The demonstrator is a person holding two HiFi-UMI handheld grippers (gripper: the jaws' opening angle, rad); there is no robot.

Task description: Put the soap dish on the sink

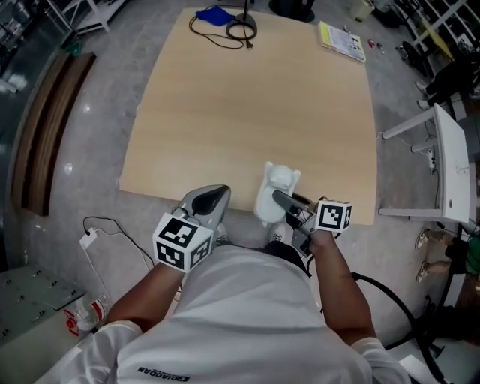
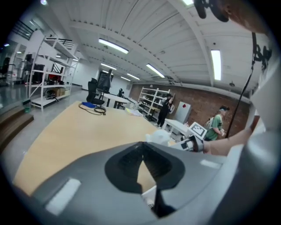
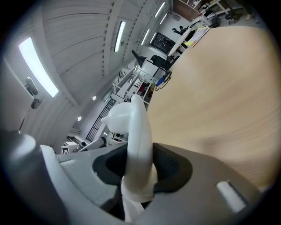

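The soap dish (image 1: 276, 193) is white and shaped like a small animal with ears. It is held on edge above the near edge of the light wooden table (image 1: 255, 112). My right gripper (image 1: 283, 202) is shut on it, and in the right gripper view the soap dish (image 3: 137, 127) stands upright between the dark pads of the right gripper (image 3: 138, 169). My left gripper (image 1: 215, 196) hovers just left of it at the table's near edge, shut with nothing in it. In the left gripper view the left gripper (image 2: 141, 147) has its tips together, with the soap dish (image 2: 159, 137) beyond. No sink shows.
At the table's far end lie a black cable (image 1: 241, 28), a blue item (image 1: 214, 15) and a yellow-green booklet (image 1: 341, 39). A white bench (image 1: 450, 165) stands to the right. A white power strip (image 1: 88, 240) lies on the floor at the left, beside curved wooden boards (image 1: 45, 135).
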